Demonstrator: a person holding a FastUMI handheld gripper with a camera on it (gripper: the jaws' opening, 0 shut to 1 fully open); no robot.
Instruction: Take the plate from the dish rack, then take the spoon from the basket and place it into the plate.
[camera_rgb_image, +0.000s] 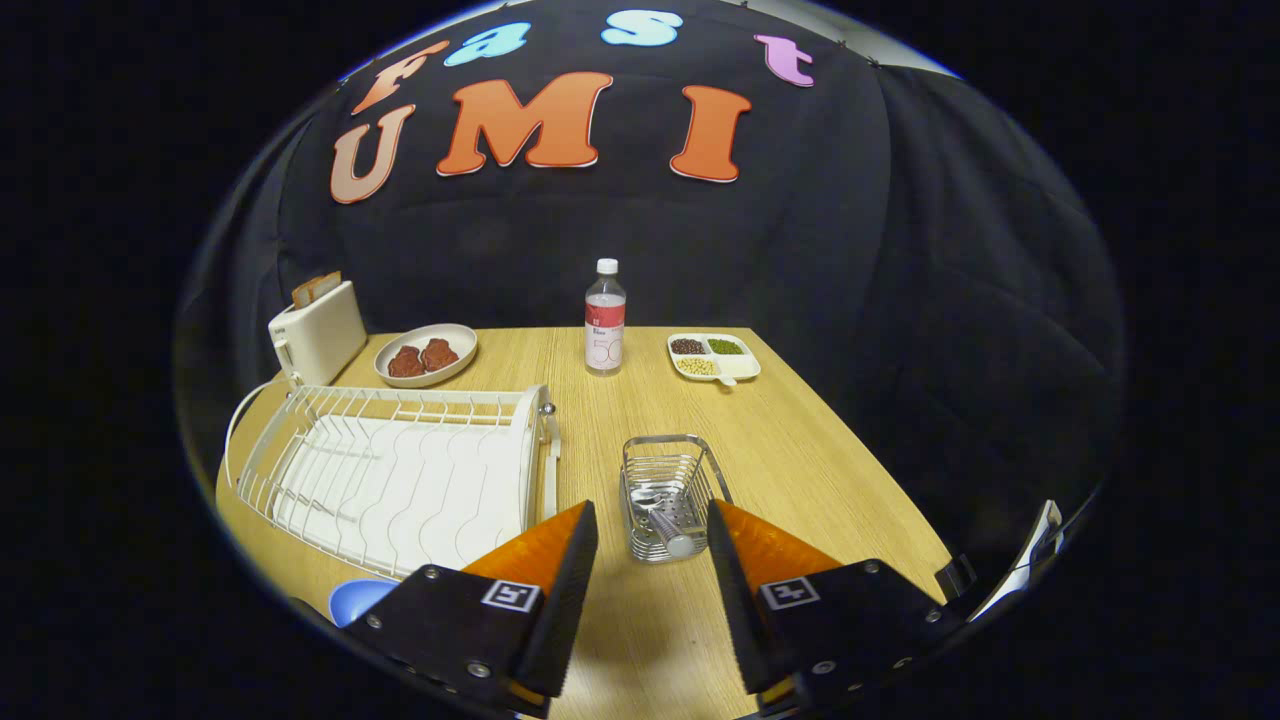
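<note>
Plate (358, 598) first: a blue one lies flat on the table (800, 450) near its front edge, just beside the rack's front corner and left of my fingers, mostly cut off from sight. I judge step one done — the rack (400, 470) itself holds no plate, its slots bare, and it takes up the table's left side. Behind it, at the back left corner, stand a toaster (318, 330) and a dish of brown pieces (425, 355); a bottle (605, 320) and a split tray of beans (713, 357) sit along the back edge.

Smaller still, the wire basket (665, 490) stands mid-table, just ahead of my gripper (652, 545). My jaws are spread wide, holding nothing. Spoon (665, 520) lies in the basket, its handle end pointing towards me between the fingertips — untouched. Left to do: pinch it, lift it out, set it in the plate.
</note>
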